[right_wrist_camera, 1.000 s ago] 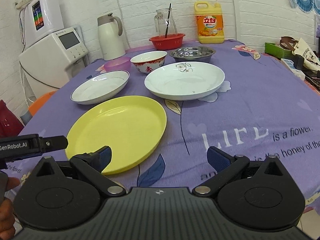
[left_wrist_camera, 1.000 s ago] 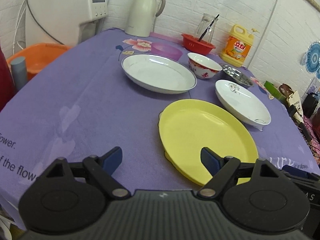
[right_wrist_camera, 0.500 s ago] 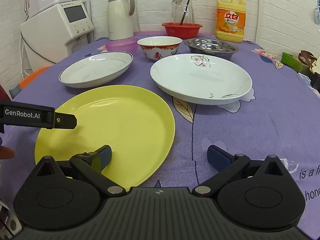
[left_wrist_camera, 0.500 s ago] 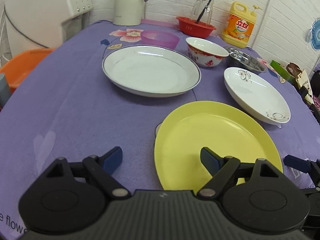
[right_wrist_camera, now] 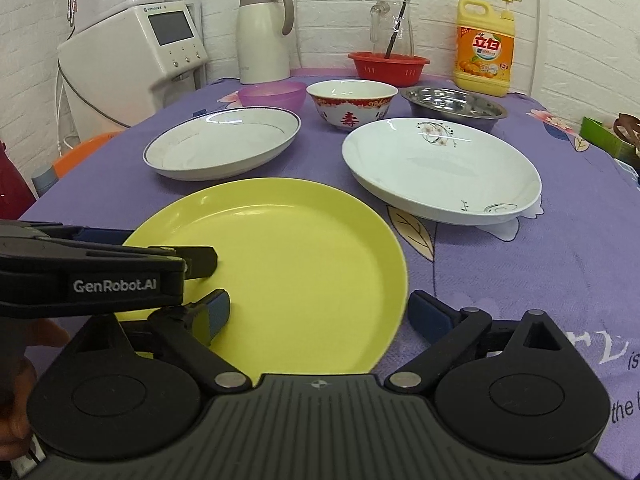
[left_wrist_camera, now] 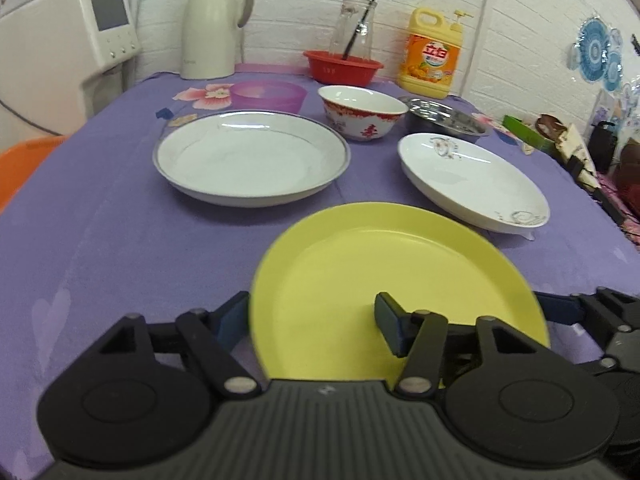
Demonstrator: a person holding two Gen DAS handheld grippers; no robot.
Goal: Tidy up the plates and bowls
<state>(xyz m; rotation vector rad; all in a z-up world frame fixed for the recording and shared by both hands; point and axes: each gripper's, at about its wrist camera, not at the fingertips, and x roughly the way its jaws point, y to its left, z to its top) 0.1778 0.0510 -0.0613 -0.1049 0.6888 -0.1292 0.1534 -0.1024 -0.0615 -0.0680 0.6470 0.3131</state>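
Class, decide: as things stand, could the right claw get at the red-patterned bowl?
Probably yes: the right claw is open, and the red-patterned bowl stands uncovered, though the yellow plate lies between them.

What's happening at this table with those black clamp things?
A person holds a gripper in each hand. Both the left gripper and the right gripper are open, straddling opposite near edges of the yellow plate, not yet clamped. Two white plates and several bowls wait behind it on the purple tablecloth.

yellow plate [left_wrist_camera: 360, 280]: near rim at 6 o'clock hidden behind gripper body
orange basin [left_wrist_camera: 20, 168]: cut off at 9 o'clock
detergent bottle [right_wrist_camera: 484, 52]: small print unreadable
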